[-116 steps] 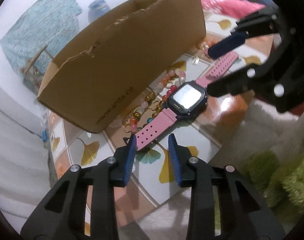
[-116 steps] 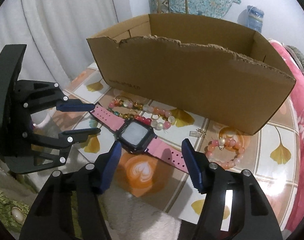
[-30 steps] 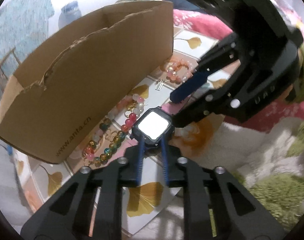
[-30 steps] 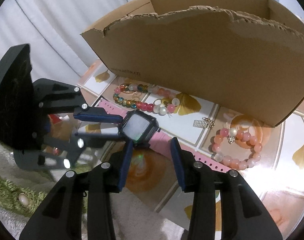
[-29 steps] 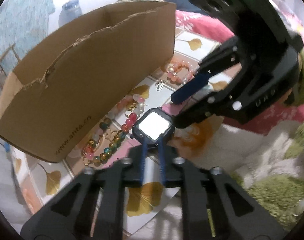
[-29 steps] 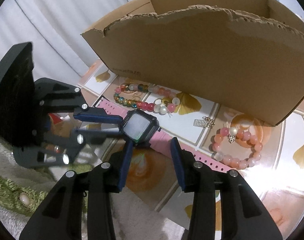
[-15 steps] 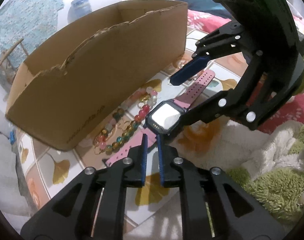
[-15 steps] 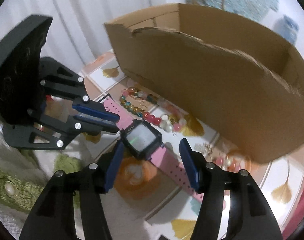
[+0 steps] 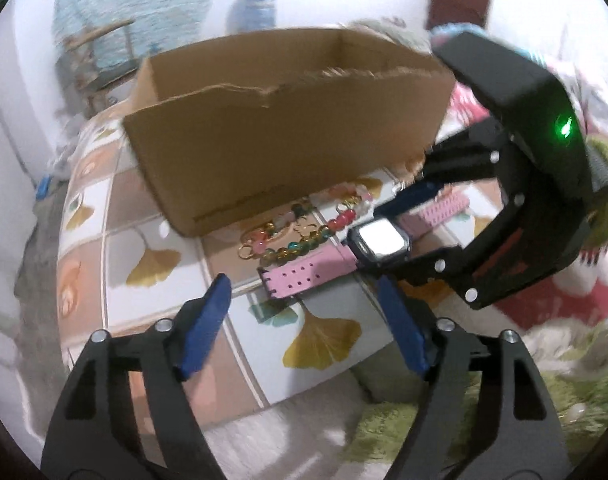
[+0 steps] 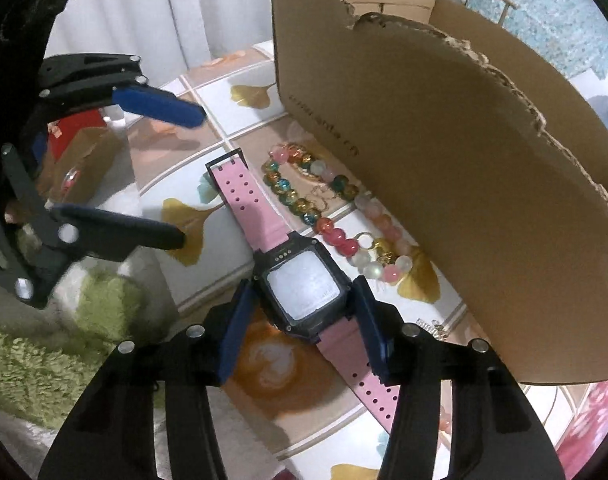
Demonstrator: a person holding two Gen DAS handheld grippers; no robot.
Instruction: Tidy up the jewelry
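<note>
A pink-strapped watch [image 10: 304, 286] with a black square case lies on the tablecloth in front of the torn cardboard box [image 10: 443, 160]. My right gripper [image 10: 302, 308] straddles the case, its jaws closing, and both blue pads touch the case's sides. In the left wrist view the same watch [image 9: 381, 240] sits between the right gripper's fingers [image 9: 415, 196]. My left gripper [image 9: 304, 298] is opening wide. The strap's free end [image 9: 300, 276] lies just past its fingertips, untouched. Bead bracelets [image 10: 304, 200] lie between the watch and the box.
The box [image 9: 288, 136] stands open-topped at the back of the ginkgo-leaf tablecloth [image 9: 144, 256]. A small metal charm [image 10: 431, 326] lies near the box. A green fluffy rug [image 10: 44, 360] runs along the table's near edge. A blue jar [image 9: 256, 4] stands behind the box.
My left gripper has let go of the strap, opened wide and drawn back. The right gripper has slid over the watch case and narrowed onto it. Both views have rolled.
</note>
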